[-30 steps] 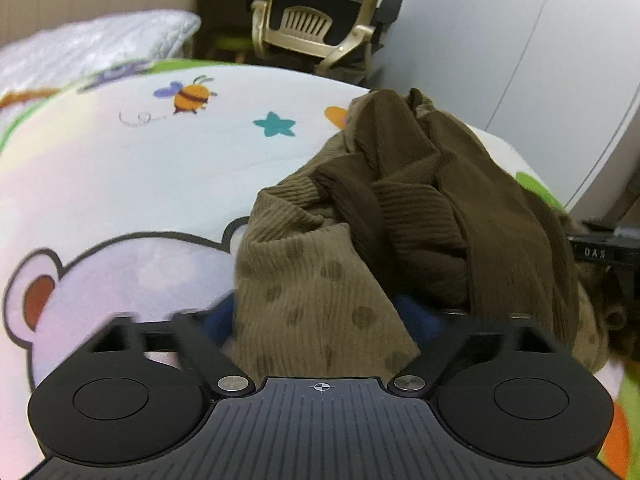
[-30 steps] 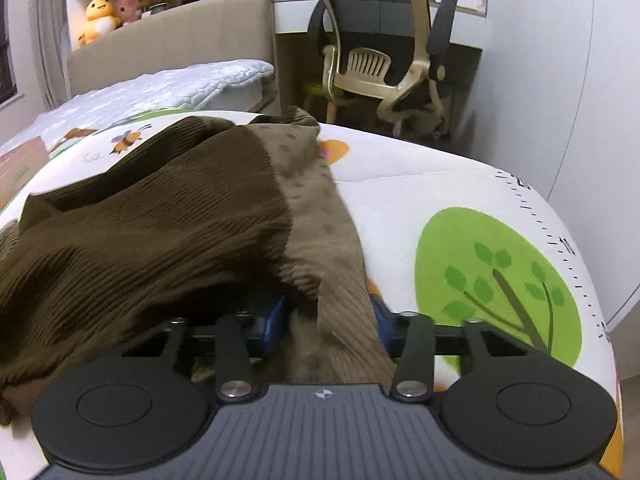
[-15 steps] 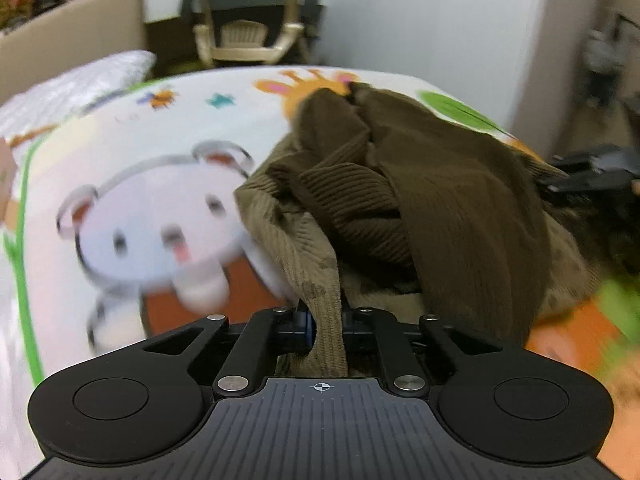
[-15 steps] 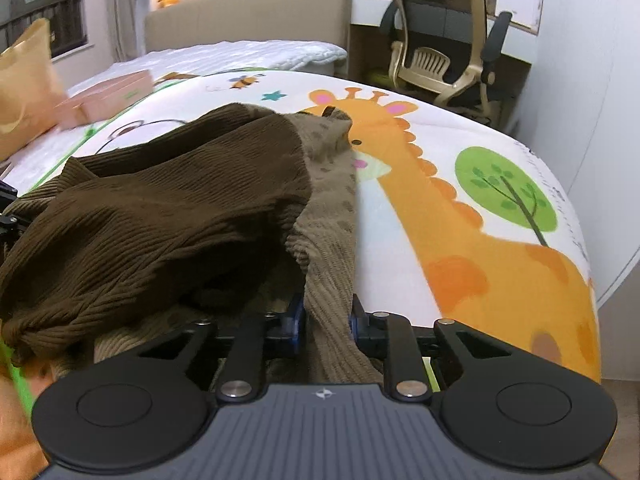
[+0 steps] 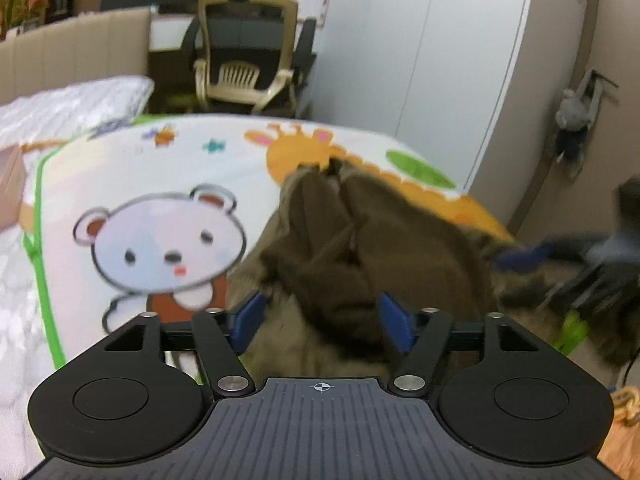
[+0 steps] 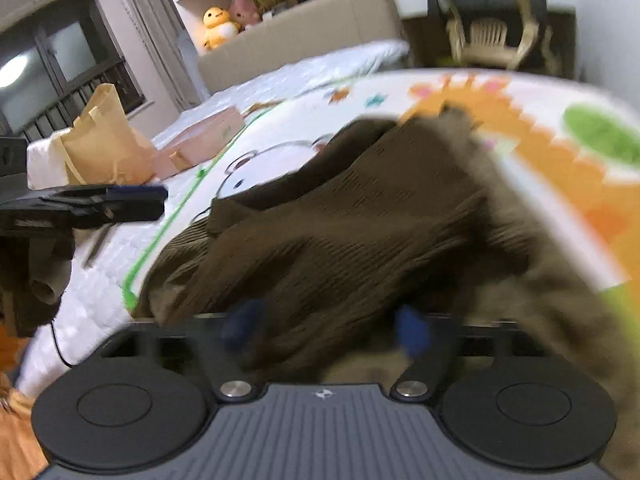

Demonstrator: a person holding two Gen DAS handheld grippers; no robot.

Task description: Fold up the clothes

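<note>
A brown ribbed garment (image 5: 376, 248) with a lighter spotted tan part (image 5: 288, 344) lies bunched on the cartoon-print bed cover (image 5: 168, 240). My left gripper (image 5: 322, 320) is open, its blue pads either side of the cloth. My right gripper (image 6: 326, 326) is open too, blurred, with the same garment (image 6: 360, 232) lying between and over its fingers. The right gripper shows at the right edge of the left wrist view (image 5: 580, 256); the left gripper shows at the left of the right wrist view (image 6: 100, 204).
A pink box (image 6: 200, 140) and a brown paper bag (image 6: 100, 136) sit on the bed's far left. An office chair (image 5: 244, 64) stands beyond the bed, a white wardrobe (image 5: 440, 60) to the right. The bed edge is near on the right.
Both grippers were shut on the garment half a second ago and have now opened, letting it go. The cloth has dropped into a heap; both views are pulled back and blurred.
</note>
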